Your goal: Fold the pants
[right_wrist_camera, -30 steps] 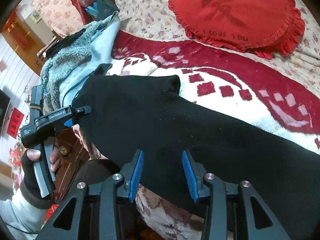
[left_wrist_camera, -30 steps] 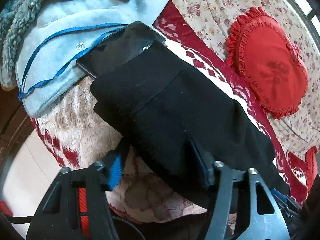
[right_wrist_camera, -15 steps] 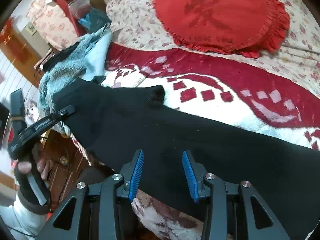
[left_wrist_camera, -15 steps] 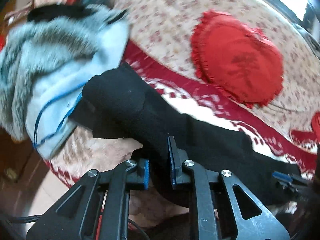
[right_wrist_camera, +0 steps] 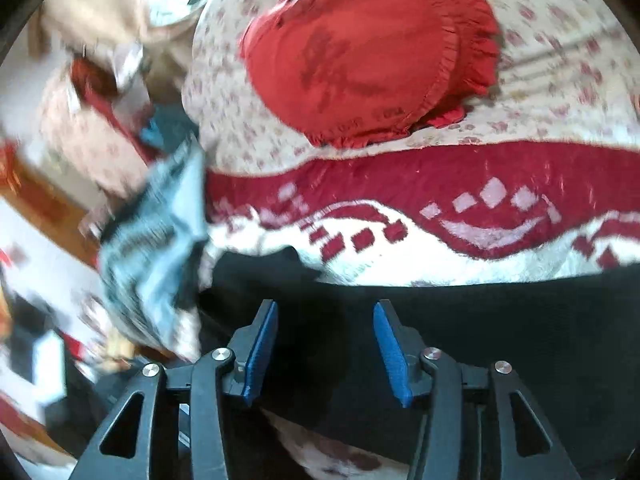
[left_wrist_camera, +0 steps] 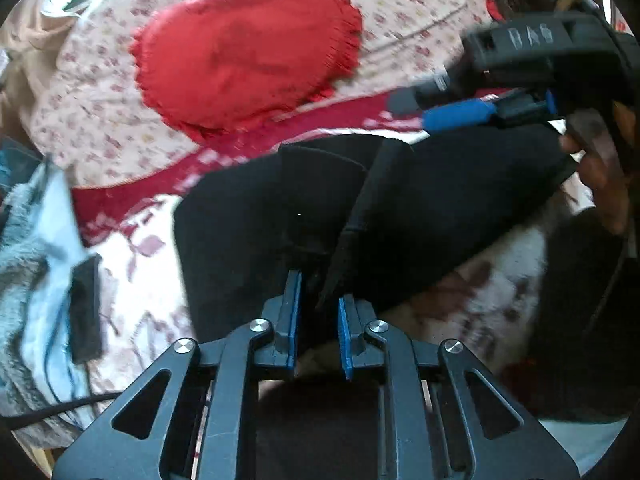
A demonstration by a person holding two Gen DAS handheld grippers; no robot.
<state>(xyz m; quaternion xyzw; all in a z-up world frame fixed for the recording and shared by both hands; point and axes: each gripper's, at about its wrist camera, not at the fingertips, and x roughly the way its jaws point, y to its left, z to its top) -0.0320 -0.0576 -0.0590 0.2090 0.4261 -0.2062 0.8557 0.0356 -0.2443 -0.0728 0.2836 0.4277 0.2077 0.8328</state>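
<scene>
The black pants [left_wrist_camera: 256, 216], spread flat across the red-and-white blanket [right_wrist_camera: 480, 240] a second ago, now ride doubled over toward the right gripper [right_wrist_camera: 324, 344], its jaws opening over the cloth, while the left gripper [left_wrist_camera: 316, 320] pinches a bunched edge, so the fold is under way.

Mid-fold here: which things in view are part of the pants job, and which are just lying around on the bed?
Part of the job:
- black fleece pants
- left tool, clamped on the pants
- right tool, jaws opening over the pants

Lying about:
- red frilled heart-shaped cushion
- light blue fleecy garment
- red-and-white patterned blanket
</scene>
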